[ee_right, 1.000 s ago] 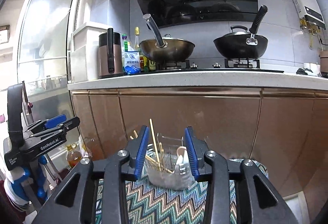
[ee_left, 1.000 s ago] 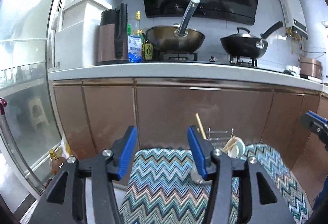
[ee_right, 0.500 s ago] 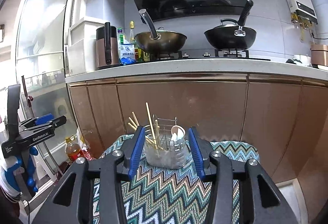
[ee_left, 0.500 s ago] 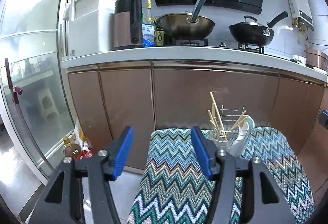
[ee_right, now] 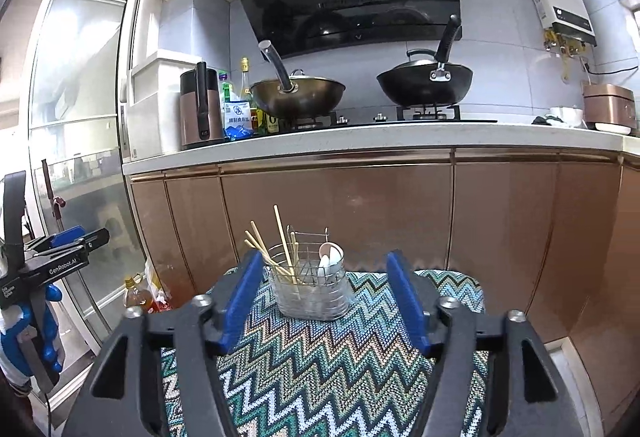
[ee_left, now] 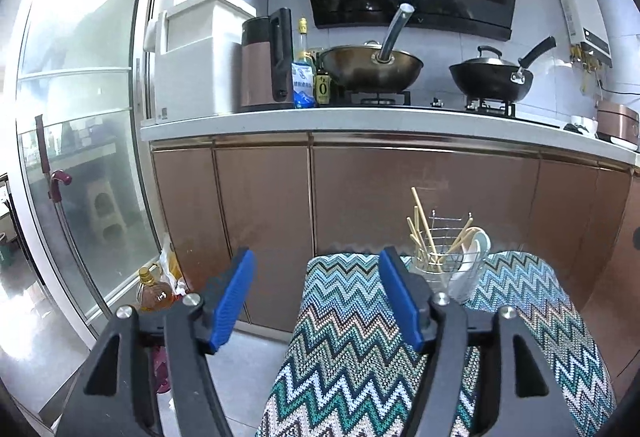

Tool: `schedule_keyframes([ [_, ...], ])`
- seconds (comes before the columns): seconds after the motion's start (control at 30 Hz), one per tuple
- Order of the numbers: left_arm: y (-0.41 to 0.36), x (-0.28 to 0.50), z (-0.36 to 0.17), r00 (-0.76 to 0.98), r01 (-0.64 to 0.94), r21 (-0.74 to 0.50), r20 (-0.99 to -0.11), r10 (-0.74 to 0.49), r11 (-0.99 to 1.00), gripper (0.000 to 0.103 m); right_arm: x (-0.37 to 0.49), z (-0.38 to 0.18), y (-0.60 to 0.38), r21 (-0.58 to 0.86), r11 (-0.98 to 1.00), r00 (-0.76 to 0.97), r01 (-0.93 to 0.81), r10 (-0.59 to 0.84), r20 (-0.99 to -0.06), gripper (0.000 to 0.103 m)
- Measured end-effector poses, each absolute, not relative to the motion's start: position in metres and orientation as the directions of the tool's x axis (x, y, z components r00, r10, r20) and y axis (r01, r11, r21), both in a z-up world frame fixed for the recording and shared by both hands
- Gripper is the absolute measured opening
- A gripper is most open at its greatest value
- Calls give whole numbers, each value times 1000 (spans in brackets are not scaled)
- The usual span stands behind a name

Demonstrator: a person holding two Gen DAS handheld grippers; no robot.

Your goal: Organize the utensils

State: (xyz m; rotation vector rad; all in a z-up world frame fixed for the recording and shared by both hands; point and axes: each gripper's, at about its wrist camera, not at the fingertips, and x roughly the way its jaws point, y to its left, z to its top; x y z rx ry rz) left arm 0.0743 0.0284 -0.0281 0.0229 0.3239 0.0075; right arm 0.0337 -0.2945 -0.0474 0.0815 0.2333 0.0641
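A wire utensil holder (ee_right: 312, 289) stands at the far end of a zigzag-patterned table (ee_right: 320, 369). It holds several wooden chopsticks (ee_right: 280, 249) and white spoons (ee_right: 330, 257). My right gripper (ee_right: 322, 301) is open and empty, a short way in front of the holder. The holder also shows in the left wrist view (ee_left: 448, 265), ahead and right of my left gripper (ee_left: 316, 297), which is open and empty over the table's left edge. The left gripper also appears at the left of the right wrist view (ee_right: 60, 249).
Brown kitchen cabinets (ee_right: 360, 213) with a white counter (ee_right: 360, 137) stand right behind the table. Two woks (ee_right: 298, 97) sit on the stove. An oil bottle (ee_left: 152, 289) stands on the floor at the left by a glass door (ee_left: 72, 157).
Both grippers have pulled back and risen away from the holder, which now sits farther off and lower in both views. Both jaws stay open.
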Motion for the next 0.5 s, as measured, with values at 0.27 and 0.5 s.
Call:
schedule_keyframes([
  [0.27, 24, 52, -19, 958, -5, 22, -285, 11, 1000, 67, 17, -47, -302, 110, 993, 980, -39, 59, -192, 79],
  [0.5, 14, 43, -17, 963, 26, 22, -270, -19, 999, 69, 7, -50, -306, 106, 994, 983, -13, 32, -182, 88],
])
